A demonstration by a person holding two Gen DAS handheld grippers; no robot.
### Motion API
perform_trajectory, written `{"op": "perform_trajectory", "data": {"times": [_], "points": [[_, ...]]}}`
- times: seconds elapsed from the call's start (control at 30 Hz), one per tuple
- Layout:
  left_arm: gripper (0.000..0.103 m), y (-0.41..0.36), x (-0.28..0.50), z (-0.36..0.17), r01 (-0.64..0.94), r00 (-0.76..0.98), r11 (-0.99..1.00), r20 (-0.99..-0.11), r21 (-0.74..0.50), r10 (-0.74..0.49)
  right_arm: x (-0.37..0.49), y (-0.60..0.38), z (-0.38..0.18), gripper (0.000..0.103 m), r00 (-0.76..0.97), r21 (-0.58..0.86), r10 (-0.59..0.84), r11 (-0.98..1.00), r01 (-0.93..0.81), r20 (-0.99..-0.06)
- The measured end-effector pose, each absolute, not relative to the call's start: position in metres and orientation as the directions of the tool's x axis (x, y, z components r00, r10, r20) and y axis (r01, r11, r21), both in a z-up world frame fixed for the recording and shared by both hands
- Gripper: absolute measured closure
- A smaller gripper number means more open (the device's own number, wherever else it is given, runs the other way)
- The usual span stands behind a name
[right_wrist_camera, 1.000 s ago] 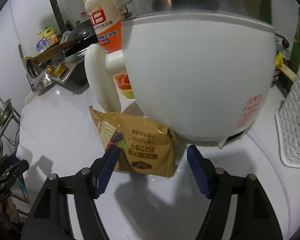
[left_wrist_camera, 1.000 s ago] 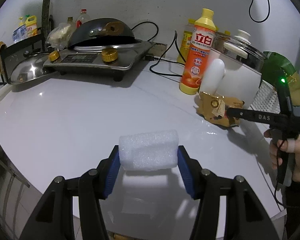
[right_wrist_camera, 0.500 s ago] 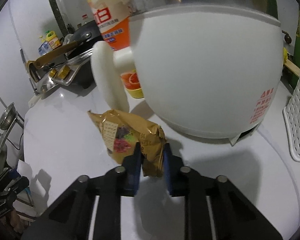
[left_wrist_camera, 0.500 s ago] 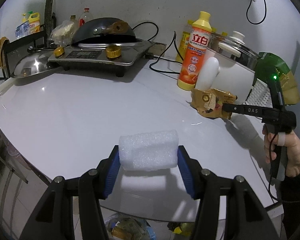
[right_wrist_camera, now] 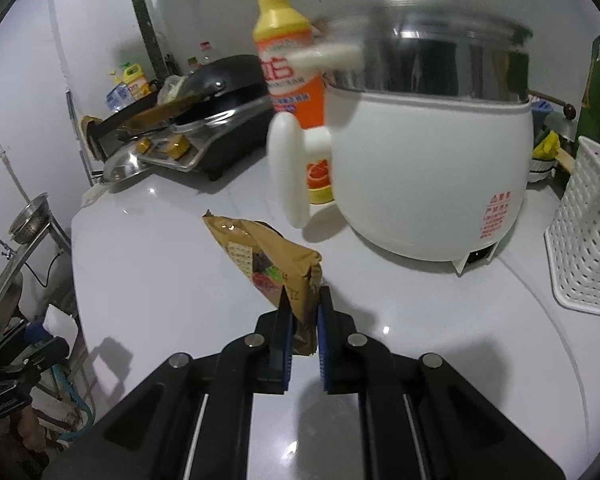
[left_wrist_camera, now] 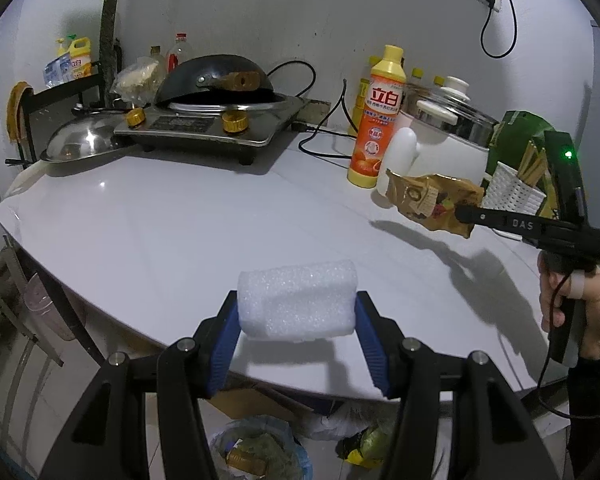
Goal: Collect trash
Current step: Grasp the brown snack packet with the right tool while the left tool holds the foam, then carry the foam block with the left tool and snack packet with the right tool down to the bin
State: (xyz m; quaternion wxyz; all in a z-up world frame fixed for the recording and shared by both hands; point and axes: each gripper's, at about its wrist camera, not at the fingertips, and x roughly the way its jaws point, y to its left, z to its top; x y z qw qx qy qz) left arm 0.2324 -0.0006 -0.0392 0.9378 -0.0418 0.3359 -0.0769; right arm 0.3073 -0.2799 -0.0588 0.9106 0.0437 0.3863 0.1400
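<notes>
My left gripper is shut on a white foam block, held above the near edge of the white counter. A brown snack wrapper is pinched at its near end by my right gripper, whose jaws are closing on it. The wrapper hangs lifted just off the counter, in front of the white electric pot. In the left wrist view the wrapper sticks out from the right gripper, which a person's hand holds at the right. A bag-lined trash bin with rubbish sits on the floor below the counter edge.
An orange detergent bottle stands by the pot. A stove with a black wok and a steel lid stand at the back left. A white perforated basket stands at the right. A power cord lies behind.
The right gripper shut on the wrapper and lifted it back from the pot. The left gripper drew back over the counter edge with the foam block, and the bin came into view.
</notes>
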Motion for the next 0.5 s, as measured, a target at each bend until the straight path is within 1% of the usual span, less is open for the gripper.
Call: {"op": "perform_trajectory", "data": {"times": [0.23,0.5], "points": [[0.047,0.005,0.206,-0.032,0.097,0.777,0.988,-0.61,-0.124,-0.153,0.275,-0.272,-0.041,0.094,0.669,0.193,0.319,0.947,-0.257,-0.671],[0.047,0.02,0.177,-0.028,0.066,0.795,0.988,-0.591,-0.138,-0.135,0.244,-0.241,-0.034,0.094,0.66,0.199,0.358,0.931,-0.306,-0.661]]}}
